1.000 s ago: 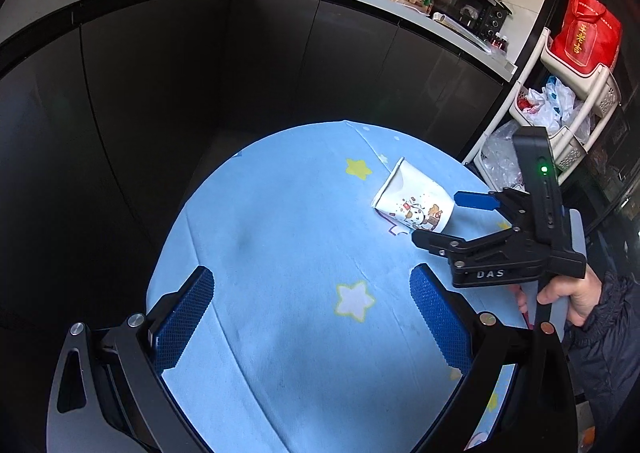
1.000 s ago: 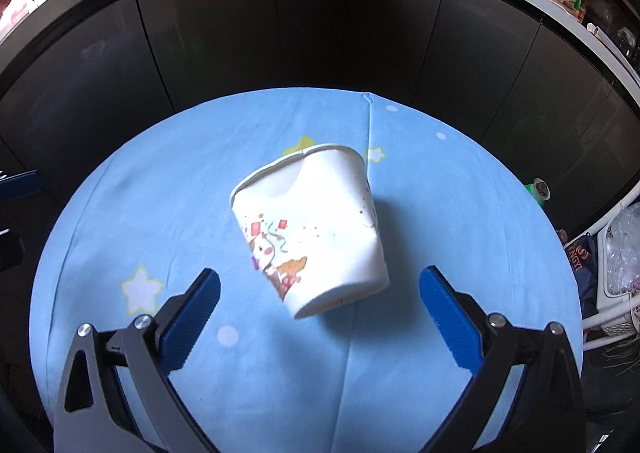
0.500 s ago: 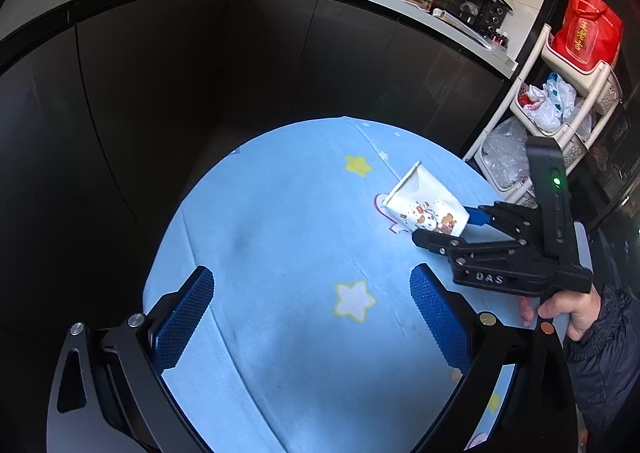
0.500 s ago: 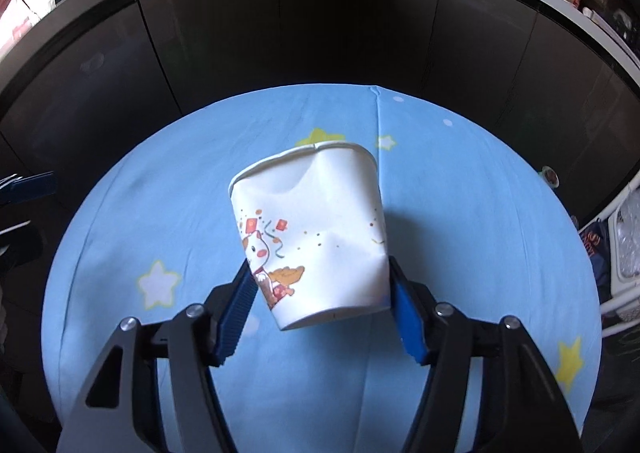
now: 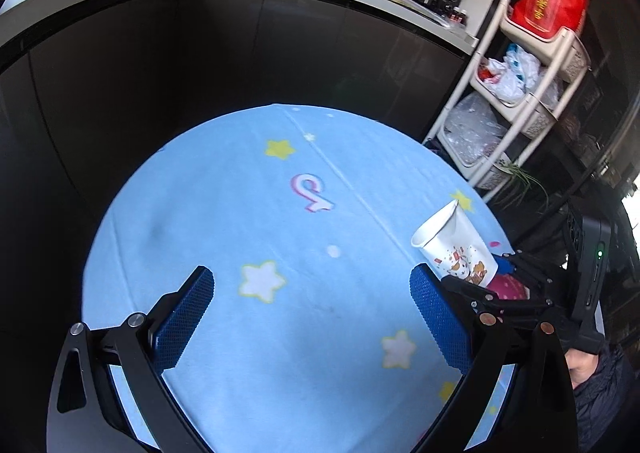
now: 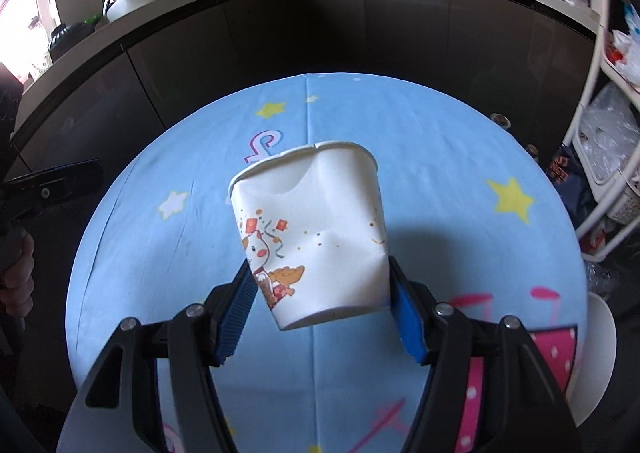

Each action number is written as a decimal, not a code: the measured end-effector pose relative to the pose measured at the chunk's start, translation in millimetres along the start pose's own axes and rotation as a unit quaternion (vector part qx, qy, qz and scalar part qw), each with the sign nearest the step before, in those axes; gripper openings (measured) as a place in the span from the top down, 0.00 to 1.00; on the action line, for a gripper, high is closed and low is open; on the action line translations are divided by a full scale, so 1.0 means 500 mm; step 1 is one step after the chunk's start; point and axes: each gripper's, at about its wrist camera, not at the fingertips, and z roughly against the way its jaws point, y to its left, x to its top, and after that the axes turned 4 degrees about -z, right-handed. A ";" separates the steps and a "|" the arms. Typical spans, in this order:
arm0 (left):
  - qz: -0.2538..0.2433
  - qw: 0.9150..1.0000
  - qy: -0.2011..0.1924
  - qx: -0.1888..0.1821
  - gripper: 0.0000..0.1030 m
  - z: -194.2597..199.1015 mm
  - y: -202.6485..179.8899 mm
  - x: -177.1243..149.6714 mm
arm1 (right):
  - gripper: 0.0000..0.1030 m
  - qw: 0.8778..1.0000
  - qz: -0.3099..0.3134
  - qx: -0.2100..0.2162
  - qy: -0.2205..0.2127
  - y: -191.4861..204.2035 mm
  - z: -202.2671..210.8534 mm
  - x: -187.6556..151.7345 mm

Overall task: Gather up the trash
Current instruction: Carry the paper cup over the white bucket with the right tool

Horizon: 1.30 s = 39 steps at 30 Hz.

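Note:
A dented white paper cup with cartoon prints is held off the table. My right gripper is shut on its lower part, mouth pointing away. In the left wrist view the cup and the right gripper show at the right edge of the table. My left gripper is open and empty above the blue star-patterned tablecloth.
The round table with its blue cloth stands before dark cabinets under a cluttered counter. A white shelf rack with bags stands at the right. A white curved object shows at the table's near right edge.
My right gripper closed on the lying cup and lifted it off the table, pulling it back and rightward. My left gripper stayed open, its view shifted slightly.

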 end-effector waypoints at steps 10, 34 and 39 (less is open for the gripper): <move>-0.058 0.991 0.027 -0.114 0.25 -0.022 -0.130 0.004 | 0.38 1.000 -0.013 -0.006 -0.010 -0.058 0.059 -0.073; -0.134 0.935 0.133 -0.300 0.84 -0.157 -0.413 0.060 | 0.38 0.997 -0.019 -0.007 -0.073 -0.157 0.208 -0.148; -0.171 0.924 0.143 -0.311 0.86 -0.190 -0.503 0.058 | 0.38 0.996 -0.041 -0.025 -0.080 -0.229 0.237 -0.183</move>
